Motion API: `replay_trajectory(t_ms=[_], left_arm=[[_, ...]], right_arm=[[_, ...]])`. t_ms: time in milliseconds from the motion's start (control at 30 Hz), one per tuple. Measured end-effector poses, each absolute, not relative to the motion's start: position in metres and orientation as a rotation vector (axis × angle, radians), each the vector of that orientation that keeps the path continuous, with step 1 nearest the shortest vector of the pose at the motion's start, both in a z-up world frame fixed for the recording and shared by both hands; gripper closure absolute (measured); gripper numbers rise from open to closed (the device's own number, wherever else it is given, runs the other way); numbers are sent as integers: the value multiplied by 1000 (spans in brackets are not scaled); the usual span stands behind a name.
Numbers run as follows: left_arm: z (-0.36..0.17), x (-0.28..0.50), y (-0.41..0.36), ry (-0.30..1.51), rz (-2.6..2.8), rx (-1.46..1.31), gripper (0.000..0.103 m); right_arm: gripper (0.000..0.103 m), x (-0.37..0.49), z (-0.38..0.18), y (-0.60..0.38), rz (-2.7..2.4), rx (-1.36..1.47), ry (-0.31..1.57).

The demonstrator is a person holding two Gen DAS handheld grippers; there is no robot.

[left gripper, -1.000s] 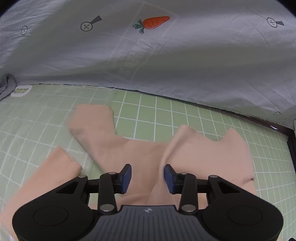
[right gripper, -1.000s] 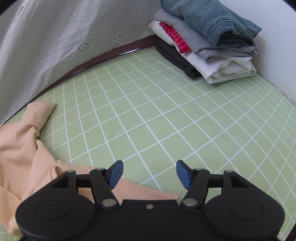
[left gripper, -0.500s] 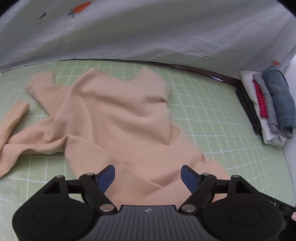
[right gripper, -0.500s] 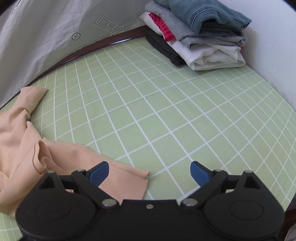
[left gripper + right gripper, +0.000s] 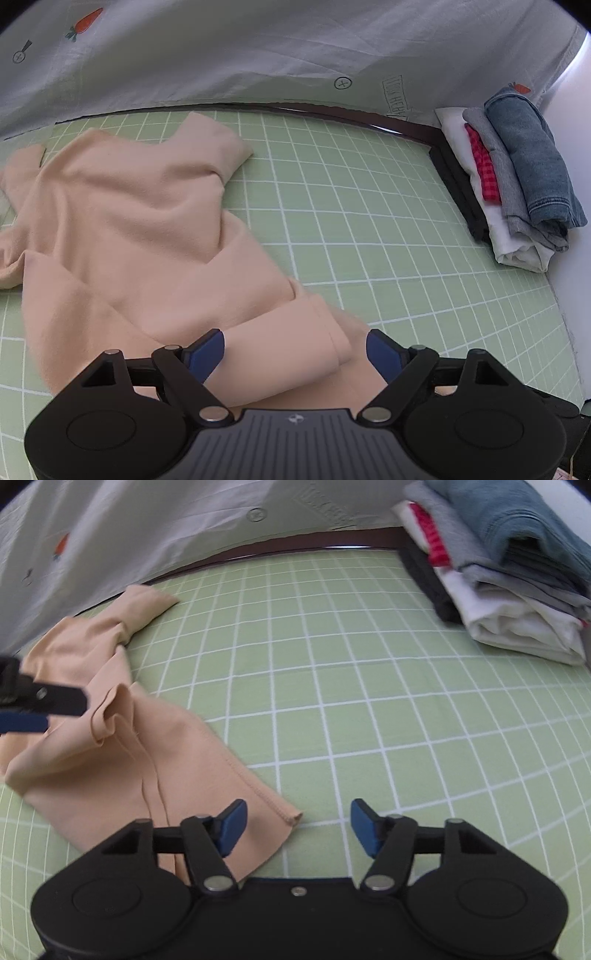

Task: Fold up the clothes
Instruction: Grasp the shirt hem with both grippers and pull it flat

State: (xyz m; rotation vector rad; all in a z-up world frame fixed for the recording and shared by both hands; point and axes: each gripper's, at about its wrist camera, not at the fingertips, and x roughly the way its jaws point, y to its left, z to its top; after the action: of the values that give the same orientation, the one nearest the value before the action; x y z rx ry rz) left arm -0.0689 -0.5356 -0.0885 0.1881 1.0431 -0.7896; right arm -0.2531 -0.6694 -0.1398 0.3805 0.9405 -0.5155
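The peach garment point(image 5: 140, 229) lies rumpled on the green gridded counter point(image 5: 369, 229), now spread toward 9 o'clock. The left tongs point(image 5: 295, 349) have just opened wide over a rolled edge without pressing it. The right tongs point(image 5: 295, 825) have just narrowed beside the hem corner at 7 o'clock, gripping nothing; regrasping seems next

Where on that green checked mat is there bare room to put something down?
The green mat lies bare between the peach garment and the stack of folded clothes, up to the grey sheet. The garment's side is crowded, with both open grippers over its near edge.
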Motion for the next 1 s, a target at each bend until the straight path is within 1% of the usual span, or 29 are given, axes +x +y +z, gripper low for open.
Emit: replay_trajectory(t_ms=[33,67,100,133,167,200,233,267,300,333,367,400,533,667,833,1000], left_arm=[[-90,-72,-542,1038,-779,206,18],[-92,-74,-549,1034,-760,227,18],[-95,-74,-554,1035,-732,250,18],[-98,-74,-558,1037,-703,267,19],[-101,-73,-559,1040,-677,272,21],[-102,-71,-559,1043,-655,267,31],[-103,-70,-557,1048,-643,259,46],[-103,-67,-553,1056,-639,246,52],[-102,-66,-549,1058,-640,233,64],[-100,-65,-544,1054,-646,220,80],[-98,-65,-540,1049,-650,215,88],[-96,-65,-537,1042,-654,216,94],[-86,-68,-515,1001,-674,204,97],[-76,-74,-473,966,-670,126,98],[-68,-81,-396,944,-655,-29,99],[-59,-101,-313,888,-567,-79,99]], right_arm=[[51,-252,-141,-669,-493,371,940],[61,-249,-142,-669,-475,356,939],[65,-248,-142,-668,-456,344,934],[71,-246,-143,-668,-437,332,927],[80,-244,-144,-668,-411,324,919],[85,-243,-144,-668,-392,326,914],[95,-242,-144,-669,-375,335,912],[99,-242,-144,-669,-362,346,910],[99,-242,-143,-668,-360,345,908],[99,-243,-143,-667,-356,343,904],[100,-244,-143,-666,-353,341,900],[100,-246,-143,-667,-357,346,896],[100,-250,-134,-663,-400,350,867],[100,-256,-121,-641,-432,307,840],[100,-275,-111,-589,-466,266,813],[100,-289,-108,-526,-450,220,816]])
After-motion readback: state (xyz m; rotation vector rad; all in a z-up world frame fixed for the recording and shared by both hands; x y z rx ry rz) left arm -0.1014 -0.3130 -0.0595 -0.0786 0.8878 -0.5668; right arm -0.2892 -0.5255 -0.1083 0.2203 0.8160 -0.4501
